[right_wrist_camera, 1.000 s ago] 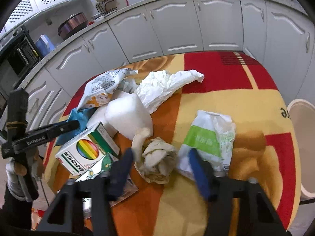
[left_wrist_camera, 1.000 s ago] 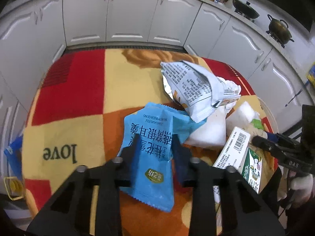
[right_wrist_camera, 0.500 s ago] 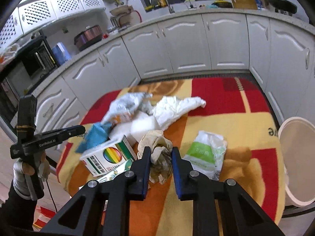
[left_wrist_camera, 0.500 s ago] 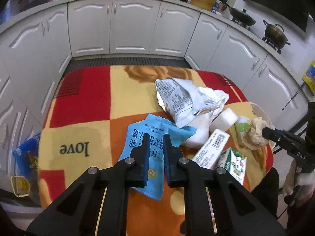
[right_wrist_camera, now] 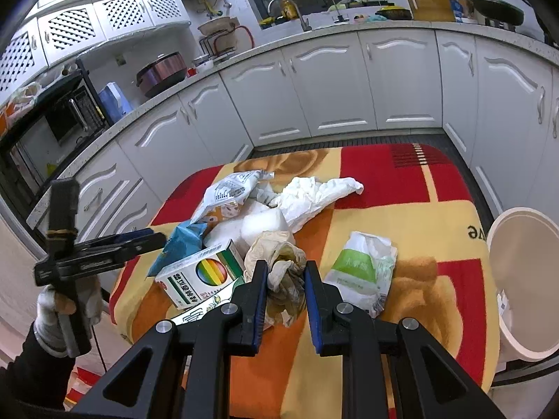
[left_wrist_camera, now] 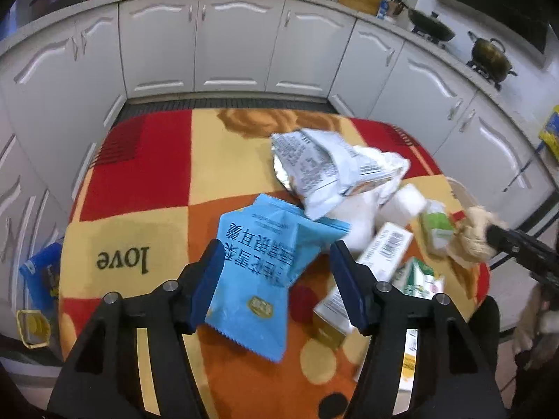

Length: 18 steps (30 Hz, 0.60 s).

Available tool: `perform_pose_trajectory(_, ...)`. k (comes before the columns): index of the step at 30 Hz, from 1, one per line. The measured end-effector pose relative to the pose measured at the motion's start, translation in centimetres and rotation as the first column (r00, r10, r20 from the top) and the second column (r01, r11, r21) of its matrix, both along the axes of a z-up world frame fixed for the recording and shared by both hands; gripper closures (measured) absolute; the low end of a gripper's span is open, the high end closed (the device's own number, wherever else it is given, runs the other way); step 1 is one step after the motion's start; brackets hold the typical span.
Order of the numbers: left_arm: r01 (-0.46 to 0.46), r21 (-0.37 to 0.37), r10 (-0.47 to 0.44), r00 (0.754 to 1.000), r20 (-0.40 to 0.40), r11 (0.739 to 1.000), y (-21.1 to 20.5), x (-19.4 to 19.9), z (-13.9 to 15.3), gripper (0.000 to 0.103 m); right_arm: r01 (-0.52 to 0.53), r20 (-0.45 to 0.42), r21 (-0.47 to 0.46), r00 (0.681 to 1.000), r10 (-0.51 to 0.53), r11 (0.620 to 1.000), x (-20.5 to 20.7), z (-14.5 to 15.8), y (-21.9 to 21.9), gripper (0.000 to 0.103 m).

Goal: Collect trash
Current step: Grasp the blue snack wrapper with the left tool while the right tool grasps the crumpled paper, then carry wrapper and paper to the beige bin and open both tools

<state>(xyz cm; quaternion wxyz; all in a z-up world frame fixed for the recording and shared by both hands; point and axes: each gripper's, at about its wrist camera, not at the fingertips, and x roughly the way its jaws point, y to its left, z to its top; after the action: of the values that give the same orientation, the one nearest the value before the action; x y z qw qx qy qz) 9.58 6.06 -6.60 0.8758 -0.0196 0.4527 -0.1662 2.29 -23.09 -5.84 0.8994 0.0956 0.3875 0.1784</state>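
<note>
- Two claws over a desk point(right_wrist_camera: 450, 216) under a red, yellow and orange cloth strewn with trash.
- Left claw point(left_wrist_camera: 276, 262): jaws just opened, now spread apart; blue snack packet point(left_wrist_camera: 262, 272) between them, pads off it, lying loose and blurred on the cloth.
- Right claw point(right_wrist_camera: 285, 281): narrow, clamped on a crumpled brownish paper wad point(right_wrist_camera: 279, 269), raised off the cloth.
- Beside the wad: white-and-green wrapper point(right_wrist_camera: 363, 272) to the right, rainbow-printed carton point(right_wrist_camera: 199, 276) to the left.
- Farther back: white tissue point(right_wrist_camera: 314, 195), white foam block point(right_wrist_camera: 262, 223), printed foil bag point(right_wrist_camera: 230, 192), bunched together.
- White bin point(right_wrist_camera: 524, 279) standing just off the desk's right edge.
- Gloved hand point(right_wrist_camera: 59, 310) gripping the left claw's handle at far left.
</note>
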Motion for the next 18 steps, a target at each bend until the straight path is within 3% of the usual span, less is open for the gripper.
perform_pose_trajectory(4, 0.000, 0.075, 0.003, 0.999, -0.048, 0.997, -0.6, 1.7, -2.3, 0.041, 0.011, -0.006, 0.002, 1.000, -0.011, 1.000, 0.0, 0.0, -0.4, 0.083)
perform_pose_trajectory(6, -0.005, 0.076, 0.010, 0.998, -0.064, 0.997, -0.3, 2.1, -3.2, 0.042, 0.014, -0.008, 0.000, 1.000, -0.014, 1.000, 0.1, 0.0, -0.4, 0.083)
perform_pose_trajectory(7, -0.008, 0.061, 0.012, 0.997, -0.074, 0.998, -0.1, 2.1, -3.5, 0.045, 0.014, -0.009, -0.001, 1.000, -0.014, 1.000, 0.1, 0.0, -0.5, 0.084)
perform_pose_trajectory(8, -0.015, 0.044, 0.018, 0.997, -0.079, 0.999, 0.2, 2.1, -3.6, 0.056, 0.013, -0.009, -0.001, 1.000, -0.013, 1.000, 0.2, 0.0, -0.4, 0.084)
perform_pose_trajectory(9, -0.016, 0.033, 0.018, 0.996, -0.082, 0.999, 0.4, 2.0, -3.6, 0.057, 0.013, -0.010, -0.002, 1.000, -0.013, 1.000, 0.2, 0.0, -0.4, 0.083)
perform_pose_trajectory(14, -0.034, 0.030, 0.035, 0.999, -0.031, 0.999, 0.8, 1.2, -2.0, 0.071, 0.010, -0.007, -0.001, 1.000, -0.010, 1.000, 0.2, 0.0, -0.3, 0.083)
perform_pose_trajectory(18, -0.044, 0.035, 0.043, 0.999, 0.025, 0.998, 1.0, -0.1, 0.6, 0.072, 0.004, 0.008, 0.008, 1.000, -0.004, 1.000, 0.0, 0.4, -0.3, 0.084)
